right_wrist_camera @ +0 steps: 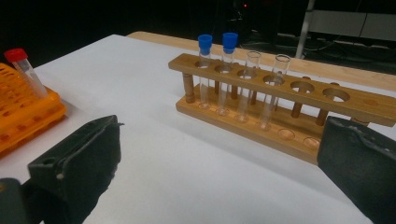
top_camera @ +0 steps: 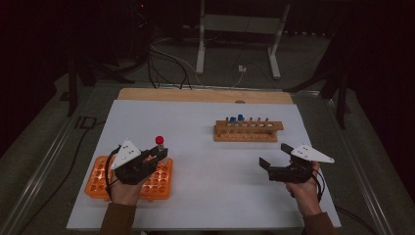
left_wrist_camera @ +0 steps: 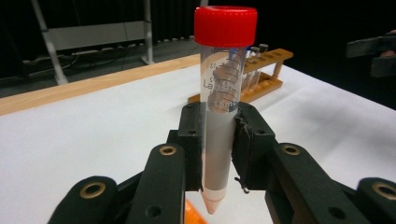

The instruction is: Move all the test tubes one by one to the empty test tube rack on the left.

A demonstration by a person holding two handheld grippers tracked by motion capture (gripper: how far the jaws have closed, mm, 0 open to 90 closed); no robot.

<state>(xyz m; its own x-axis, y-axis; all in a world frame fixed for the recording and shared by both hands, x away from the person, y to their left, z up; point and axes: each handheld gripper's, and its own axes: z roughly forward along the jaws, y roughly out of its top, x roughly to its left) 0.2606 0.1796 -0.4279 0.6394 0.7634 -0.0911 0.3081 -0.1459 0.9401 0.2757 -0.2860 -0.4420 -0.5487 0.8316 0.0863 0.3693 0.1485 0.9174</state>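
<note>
One red-capped tube (left_wrist_camera: 219, 116) being clenched upright by left claw (top_camera: 157, 154) over orange rack (top_camera: 100, 176), likely for clean lifting | right claw (top_camera: 274, 157) hanging released near wooden rack (top_camera: 248, 131), seemingly awaiting handover.

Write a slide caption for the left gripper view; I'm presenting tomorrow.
Left gripper clamps an upright red-capped tube above the white table.
</note>
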